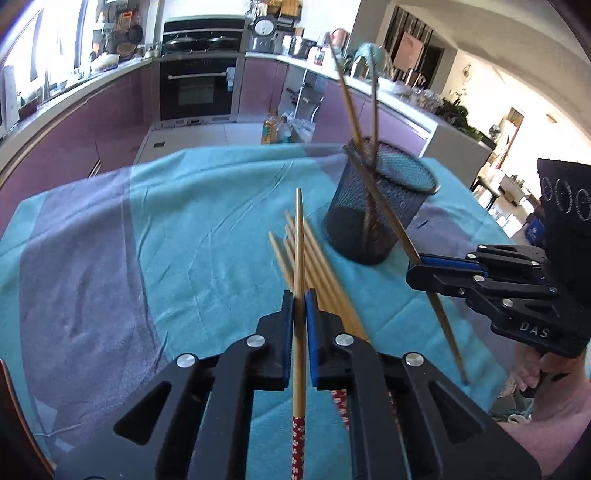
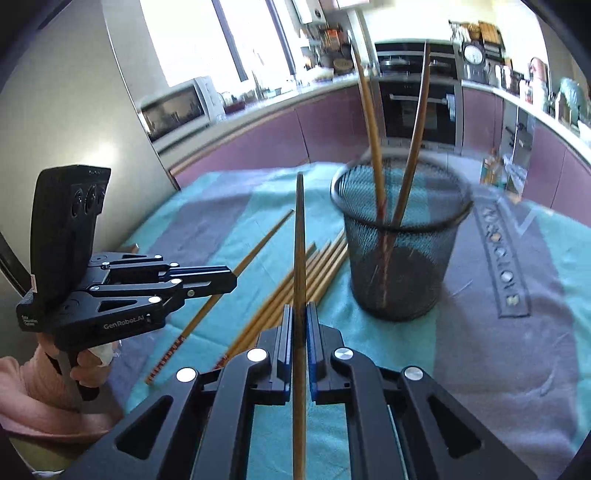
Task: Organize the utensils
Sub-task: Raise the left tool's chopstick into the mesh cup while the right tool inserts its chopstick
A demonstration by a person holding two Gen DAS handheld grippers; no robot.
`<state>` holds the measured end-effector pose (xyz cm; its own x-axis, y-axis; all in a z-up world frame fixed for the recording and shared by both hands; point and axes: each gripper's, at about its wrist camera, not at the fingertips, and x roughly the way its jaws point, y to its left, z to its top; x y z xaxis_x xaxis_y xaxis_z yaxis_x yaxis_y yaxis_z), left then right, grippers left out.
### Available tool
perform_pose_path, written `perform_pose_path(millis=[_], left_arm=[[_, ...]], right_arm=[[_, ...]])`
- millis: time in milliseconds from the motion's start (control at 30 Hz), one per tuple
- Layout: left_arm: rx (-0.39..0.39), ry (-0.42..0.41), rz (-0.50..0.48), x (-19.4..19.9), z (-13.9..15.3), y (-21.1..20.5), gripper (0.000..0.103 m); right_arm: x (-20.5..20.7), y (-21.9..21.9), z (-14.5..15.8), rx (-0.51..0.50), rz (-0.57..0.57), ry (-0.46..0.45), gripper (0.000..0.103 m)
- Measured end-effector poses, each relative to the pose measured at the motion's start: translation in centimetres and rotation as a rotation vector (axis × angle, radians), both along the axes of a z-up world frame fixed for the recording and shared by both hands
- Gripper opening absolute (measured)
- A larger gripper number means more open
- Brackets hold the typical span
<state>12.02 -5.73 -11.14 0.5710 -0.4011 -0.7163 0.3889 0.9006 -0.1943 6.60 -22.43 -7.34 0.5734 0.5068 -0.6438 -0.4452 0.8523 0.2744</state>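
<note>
Teal cloth [image 1: 192, 229] covers table; purple cabinets [image 2: 258, 136] behind.

Location: home kitchen. Evidence: built-in oven [image 1: 197, 88] set in run of purple cabinets [image 1: 110, 107]; curved counter [image 2: 258, 105] along walls, carrying microwave [image 2: 177, 107], jars, small appliances; pans [image 1: 201, 38] on hob above oven; kitchen scale [image 1: 264, 26]; window over counter; open living area beyond, right.
</note>
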Motion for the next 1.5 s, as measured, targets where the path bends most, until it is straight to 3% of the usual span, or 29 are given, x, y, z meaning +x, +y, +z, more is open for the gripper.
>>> perform_pose_path(millis=[500, 900, 1200, 1500], left_arm=[[-0.166, -0.174, -0.069, -2.8, 9.2, 1.2, 0.007], [-0.264, -0.293, -0.082, -1.1, 15.2, -0.9, 0.007], [-0.232, -0.343, -0.096, 0.4, 18.0, -3.9, 0.007], [-0.144, -0.303, -0.077, 2.1, 16.6, -5.7, 0.007]], right_arm=[[-0.7, -3.7, 5.8, 0.104, -0.056, -0.150, 0.006], [1.3, -5.0, 10.8, 0.118, -0.102, -0.285, 0.006], [3.6, -5.6, 12.7, 0.114, -0.149, -0.348, 0.006], [5.8, -5.1, 10.4, 0.069, -0.182, -0.302, 0.006]])
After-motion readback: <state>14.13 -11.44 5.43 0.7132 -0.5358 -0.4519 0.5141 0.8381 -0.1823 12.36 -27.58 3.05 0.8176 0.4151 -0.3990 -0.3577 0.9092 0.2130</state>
